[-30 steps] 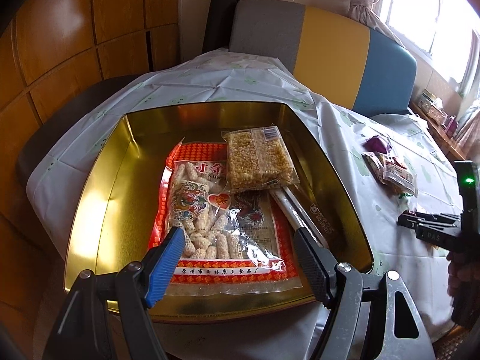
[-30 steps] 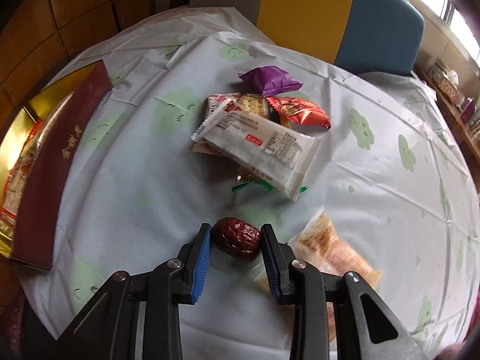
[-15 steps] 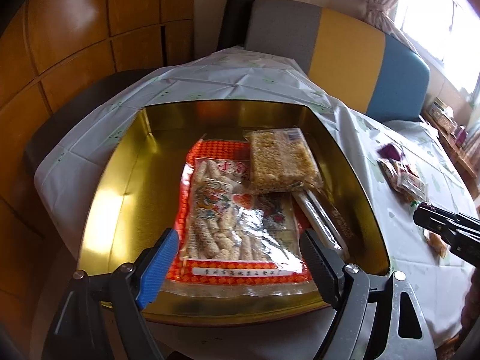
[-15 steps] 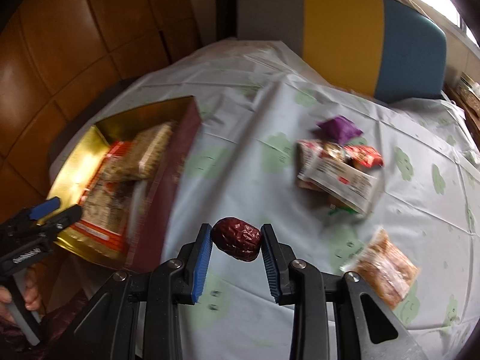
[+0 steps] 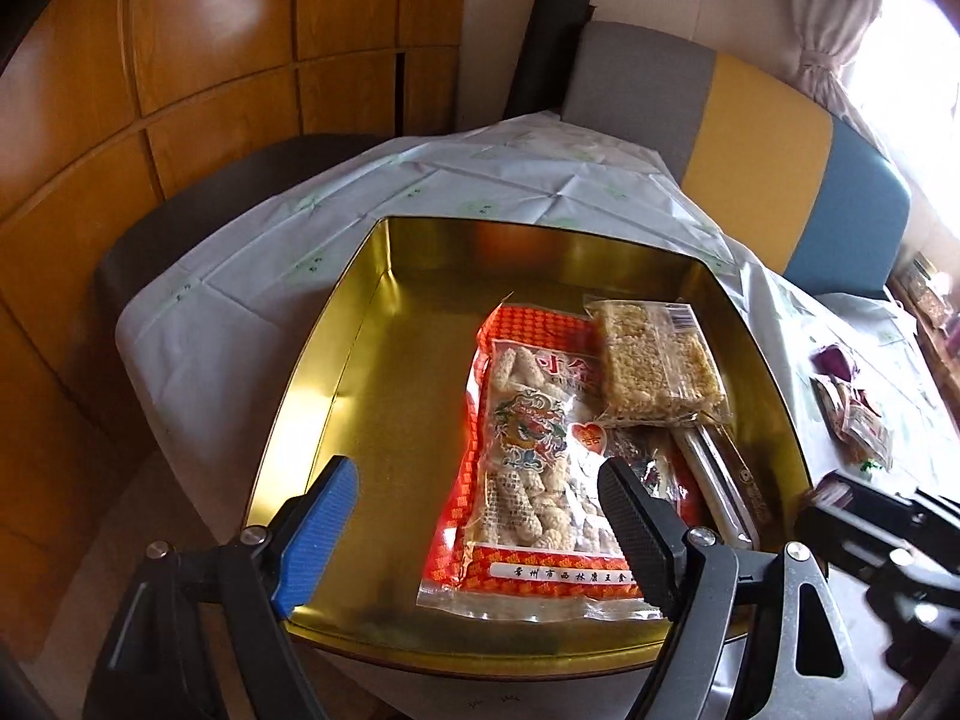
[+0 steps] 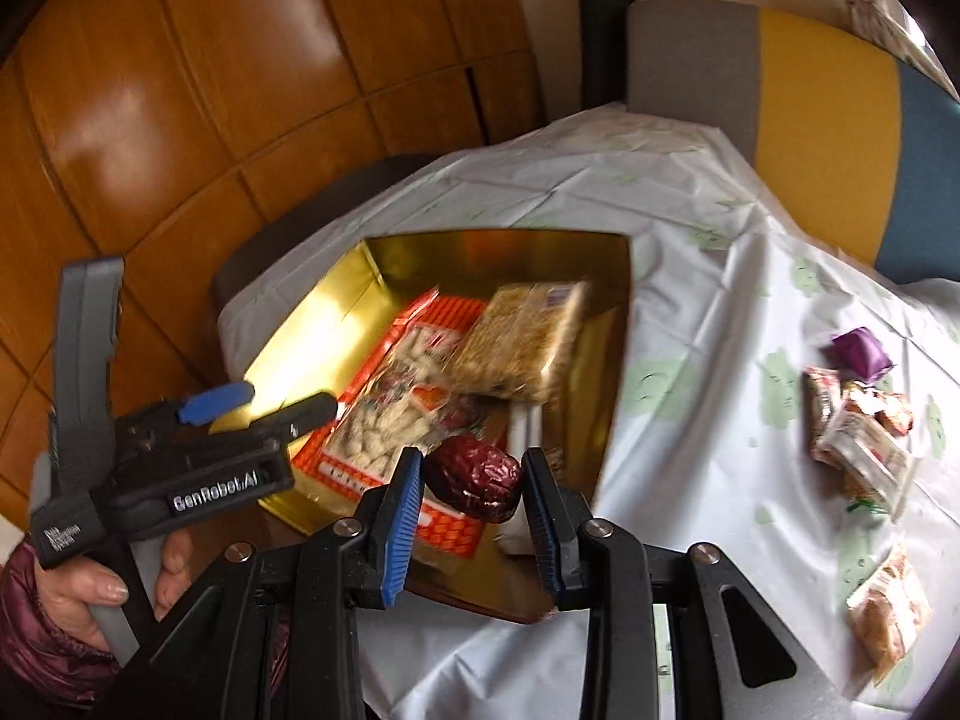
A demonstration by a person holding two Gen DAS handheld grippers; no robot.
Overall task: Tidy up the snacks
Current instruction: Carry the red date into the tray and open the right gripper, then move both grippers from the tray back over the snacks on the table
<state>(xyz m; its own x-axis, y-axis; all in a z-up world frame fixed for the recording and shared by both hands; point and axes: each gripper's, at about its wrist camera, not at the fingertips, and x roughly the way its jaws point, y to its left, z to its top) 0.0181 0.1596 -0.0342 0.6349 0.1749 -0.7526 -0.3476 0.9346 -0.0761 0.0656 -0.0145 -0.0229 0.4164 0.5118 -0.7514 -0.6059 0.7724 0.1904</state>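
My right gripper (image 6: 471, 480) is shut on a wrapped red date (image 6: 474, 479) and holds it in the air over the near right corner of the gold tin (image 6: 618, 324). The tin (image 5: 336, 360) holds a large red snack bag (image 5: 534, 456), a puffed-rice bar (image 5: 654, 360) and a slim silver packet (image 5: 720, 492). My left gripper (image 5: 480, 516) is open and empty, hovering over the tin's near edge; it also shows at the left of the right wrist view (image 6: 258, 405). The right gripper's tip shows at the right of the left wrist view (image 5: 840, 495).
A pile of small snack packets (image 6: 858, 420) and a purple packet (image 6: 861, 351) lie on the white tablecloth (image 6: 720, 420) right of the tin. A brown snack bag (image 6: 888, 606) lies nearer. A grey, yellow and blue chair (image 6: 810, 90) stands behind the table. Wood panelling (image 5: 180, 60) is at the left.
My right gripper has carried the date from the table's right side leftward to the tin. My left gripper has shifted a little left, still open.
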